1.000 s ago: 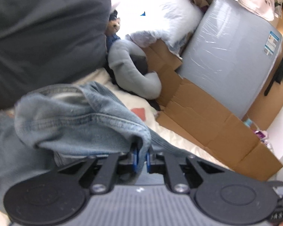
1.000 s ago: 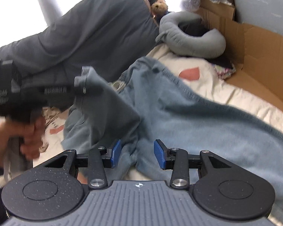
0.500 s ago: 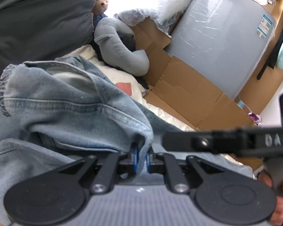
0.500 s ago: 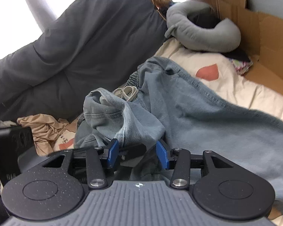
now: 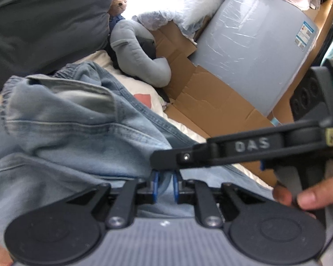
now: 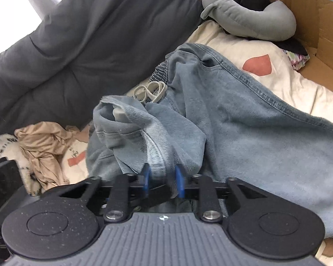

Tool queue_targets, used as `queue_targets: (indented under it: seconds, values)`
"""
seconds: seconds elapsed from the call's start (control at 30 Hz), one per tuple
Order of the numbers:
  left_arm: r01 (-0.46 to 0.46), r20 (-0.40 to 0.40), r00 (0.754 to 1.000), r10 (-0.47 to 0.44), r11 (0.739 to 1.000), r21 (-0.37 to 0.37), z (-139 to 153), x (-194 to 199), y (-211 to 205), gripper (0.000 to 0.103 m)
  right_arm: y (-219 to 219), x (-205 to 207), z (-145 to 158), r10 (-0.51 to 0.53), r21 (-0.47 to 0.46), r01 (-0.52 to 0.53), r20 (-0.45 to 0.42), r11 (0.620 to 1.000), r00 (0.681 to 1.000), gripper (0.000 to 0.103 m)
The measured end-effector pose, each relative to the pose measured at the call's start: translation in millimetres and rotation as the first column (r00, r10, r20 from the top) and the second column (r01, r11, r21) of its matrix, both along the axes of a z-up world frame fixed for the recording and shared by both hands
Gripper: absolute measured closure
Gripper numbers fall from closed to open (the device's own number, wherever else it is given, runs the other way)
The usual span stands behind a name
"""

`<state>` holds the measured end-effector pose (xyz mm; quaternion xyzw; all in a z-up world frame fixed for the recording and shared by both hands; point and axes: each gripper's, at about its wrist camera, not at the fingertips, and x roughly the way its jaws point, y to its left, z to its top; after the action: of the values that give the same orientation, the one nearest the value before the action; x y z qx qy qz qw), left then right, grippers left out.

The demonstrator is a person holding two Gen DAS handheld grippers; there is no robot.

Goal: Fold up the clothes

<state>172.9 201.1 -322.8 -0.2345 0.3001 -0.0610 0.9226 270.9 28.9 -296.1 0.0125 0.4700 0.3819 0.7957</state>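
Light blue jeans (image 5: 77, 133) lie rumpled on the cream bed sheet (image 6: 277, 84), with one leg running off to the right (image 6: 266, 137). A raised fold of denim near the waistband sits between the blue pads of my left gripper (image 5: 165, 184), which is shut on it. My right gripper (image 6: 163, 181) has come in from the right, and its black finger (image 5: 233, 148) crosses just above the left one's tips. Its pads press the same bunched fold (image 6: 144, 133). A hand (image 5: 310, 199) holds the right gripper's handle.
A dark grey duvet (image 6: 88, 44) banks up at the left. A grey neck pillow (image 6: 248, 22) lies at the head of the bed, beside flattened cardboard (image 5: 211, 97) and a large grey wrapped block (image 5: 255, 44). A beige garment (image 6: 42, 148) lies crumpled at the left.
The right gripper moved in toward the left one and narrowed its jaws onto the raised denim fold. The left gripper kept hold of the fold and shifted slightly.
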Motion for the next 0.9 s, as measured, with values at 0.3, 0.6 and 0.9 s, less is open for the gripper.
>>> queue_targets:
  seconds: [0.3, 0.6, 0.9]
  values:
    - [-0.167, -0.051, 0.984, 0.169, 0.985, 0.042, -2.8, -38.2, 48.5, 0.049, -11.8, 10.7, 2.1, -0.085, -0.016, 0.086, 0.032, 0.996, 0.996, 0.091]
    - [-0.405, -0.091, 0.905, 0.416, 0.907, 0.12, -14.1, -62.9, 120.7, 0.033, -23.3, 20.8, -3.6, -0.141, -0.055, 0.145, 0.071, 0.988, 0.987, 0.096]
    - [-0.51, -0.196, 0.819, 0.539, 0.841, 0.184, -51.7, -51.1, 165.0, 0.022, -39.7, 28.6, -8.6, -0.192, -0.082, 0.199, 0.086, 0.977, 0.978, 0.099]
